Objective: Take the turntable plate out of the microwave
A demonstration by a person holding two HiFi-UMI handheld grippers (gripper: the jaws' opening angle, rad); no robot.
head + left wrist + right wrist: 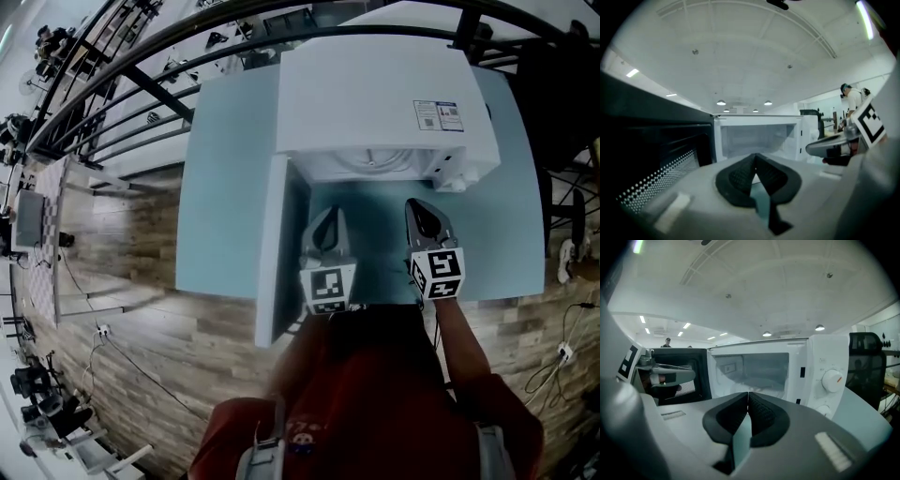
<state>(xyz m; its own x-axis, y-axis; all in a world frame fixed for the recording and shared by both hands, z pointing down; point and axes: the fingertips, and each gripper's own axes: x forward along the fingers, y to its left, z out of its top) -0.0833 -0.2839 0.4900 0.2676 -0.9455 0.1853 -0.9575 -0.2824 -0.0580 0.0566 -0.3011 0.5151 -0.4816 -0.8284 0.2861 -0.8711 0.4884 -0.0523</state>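
Both pressed closed, the left gripper (329, 216), beside the open door (273, 246) edge, and right gripper (418, 208) face the microwave (375, 94).

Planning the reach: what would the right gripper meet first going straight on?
The shut right gripper points into the microwave's open cavity, and the way there looks free. Inside, it would probably meet the cavity floor first, though depth is unclear.

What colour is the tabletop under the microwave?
The tabletop is pale teal, best seen in the head view.
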